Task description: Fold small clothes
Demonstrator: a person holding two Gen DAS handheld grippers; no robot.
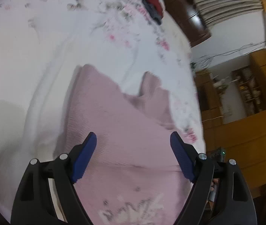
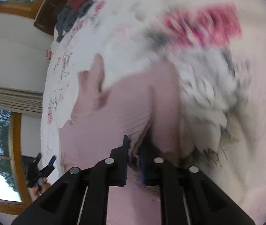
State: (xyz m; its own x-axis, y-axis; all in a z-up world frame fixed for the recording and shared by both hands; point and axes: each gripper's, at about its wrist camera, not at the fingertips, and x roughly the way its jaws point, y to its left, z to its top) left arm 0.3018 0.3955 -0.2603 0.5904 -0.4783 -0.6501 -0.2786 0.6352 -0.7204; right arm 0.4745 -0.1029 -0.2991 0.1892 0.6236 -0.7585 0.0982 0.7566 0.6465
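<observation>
The pink knit garment (image 1: 125,131) lies on the floral bed sheet (image 1: 61,43), directly beneath and ahead of both claws. Left claw (image 1: 133,140): fingers spread wide above the fabric, gripping nothing. Right claw (image 2: 134,146): closed tight, pinching a raised fold of the garment.
</observation>
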